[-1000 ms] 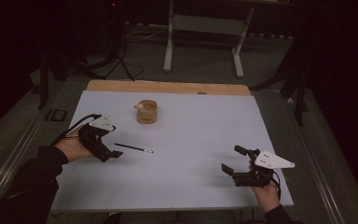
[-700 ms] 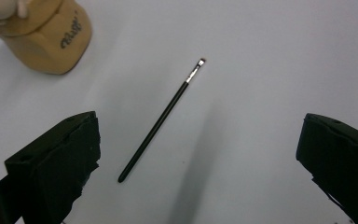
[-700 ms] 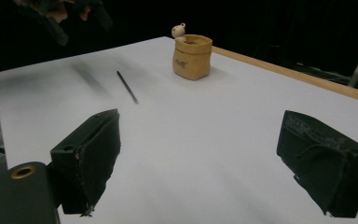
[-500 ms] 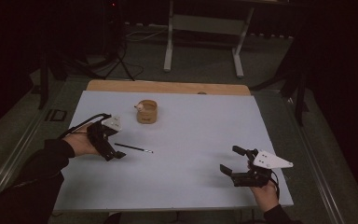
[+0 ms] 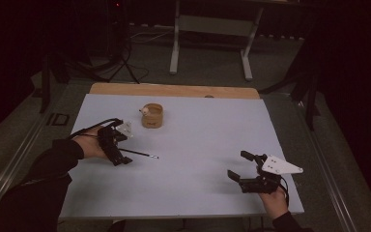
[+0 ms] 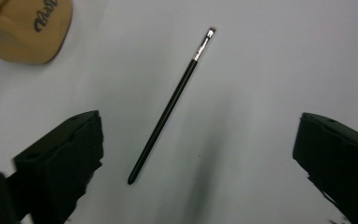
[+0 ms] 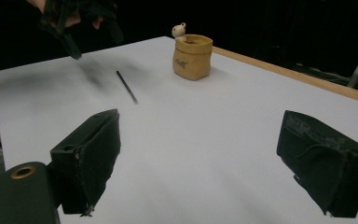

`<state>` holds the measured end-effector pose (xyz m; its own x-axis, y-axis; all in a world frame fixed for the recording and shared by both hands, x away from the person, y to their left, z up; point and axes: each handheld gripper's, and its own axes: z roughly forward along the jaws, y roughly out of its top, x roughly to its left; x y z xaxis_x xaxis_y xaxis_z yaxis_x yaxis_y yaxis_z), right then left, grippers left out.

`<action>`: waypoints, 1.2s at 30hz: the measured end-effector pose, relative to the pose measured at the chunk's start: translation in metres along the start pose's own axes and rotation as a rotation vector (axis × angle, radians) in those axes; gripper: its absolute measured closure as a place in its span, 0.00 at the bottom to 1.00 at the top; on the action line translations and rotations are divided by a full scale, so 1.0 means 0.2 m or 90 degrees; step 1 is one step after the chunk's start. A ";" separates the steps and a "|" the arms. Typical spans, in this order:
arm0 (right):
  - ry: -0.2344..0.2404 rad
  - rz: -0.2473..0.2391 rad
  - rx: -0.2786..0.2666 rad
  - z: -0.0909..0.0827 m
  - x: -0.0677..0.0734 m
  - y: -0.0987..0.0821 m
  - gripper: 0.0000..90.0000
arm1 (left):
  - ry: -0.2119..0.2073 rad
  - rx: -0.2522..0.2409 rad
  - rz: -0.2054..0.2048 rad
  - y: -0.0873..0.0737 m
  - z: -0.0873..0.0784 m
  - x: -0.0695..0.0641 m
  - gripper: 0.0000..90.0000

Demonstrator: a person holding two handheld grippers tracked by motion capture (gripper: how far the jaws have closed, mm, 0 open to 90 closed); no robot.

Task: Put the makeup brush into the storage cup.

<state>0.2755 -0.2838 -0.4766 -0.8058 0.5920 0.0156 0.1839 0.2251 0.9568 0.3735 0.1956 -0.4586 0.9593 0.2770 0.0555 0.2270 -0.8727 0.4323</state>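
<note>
A thin black brush (image 5: 140, 154) (image 6: 170, 103) (image 7: 127, 87) lies flat on the white table (image 5: 198, 140), its bristle tip pointing right in the high view. My left gripper (image 5: 118, 154) (image 6: 196, 154) hovers over the brush's handle end, tilted down, jaws wide open with the handle between them and untouched. A small tan pot (image 5: 152, 115) (image 6: 25, 28) (image 7: 192, 56) with a little figure on its rim stands behind the brush. My right gripper (image 5: 241, 166) (image 7: 209, 168) rests open near the table's front right, aimed at the pot, holding nothing.
A wooden strip (image 5: 174, 90) runs along the table's far edge. Beyond it stand a metal frame (image 5: 210, 29) and a tripod's legs (image 5: 121, 63) on the dark floor. The table drops off at the front and at both sides.
My left gripper has tipped downward and moved over the brush's handle end. The brush, the pot and my right gripper have stayed put.
</note>
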 end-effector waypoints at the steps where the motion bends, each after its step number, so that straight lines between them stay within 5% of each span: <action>1: 0.002 0.002 -0.001 0.00 0.00 0.00 0.15 | 0.000 0.003 0.002 0.00 0.01 0.00 0.06; 9: 0.000 0.001 0.001 0.00 -0.01 0.00 0.15 | -0.015 0.035 0.022 0.04 0.07 0.02 0.13; 16: -0.010 0.000 0.000 -0.02 0.00 0.00 0.15 | -0.030 0.058 0.071 0.06 0.12 0.05 0.24; 27: -0.011 0.004 0.008 -0.01 0.00 -0.01 0.15 | -0.014 0.093 0.163 0.04 0.15 0.08 0.45; 36: -0.009 0.007 0.010 -0.01 -0.01 -0.01 0.15 | -0.006 0.127 0.192 0.03 0.18 0.09 0.61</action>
<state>0.2750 -0.2864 -0.4780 -0.7954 0.6057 0.0215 0.2016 0.2309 0.9519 0.3991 0.1809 -0.4867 0.9894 -0.0085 0.1452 -0.0397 -0.9761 0.2137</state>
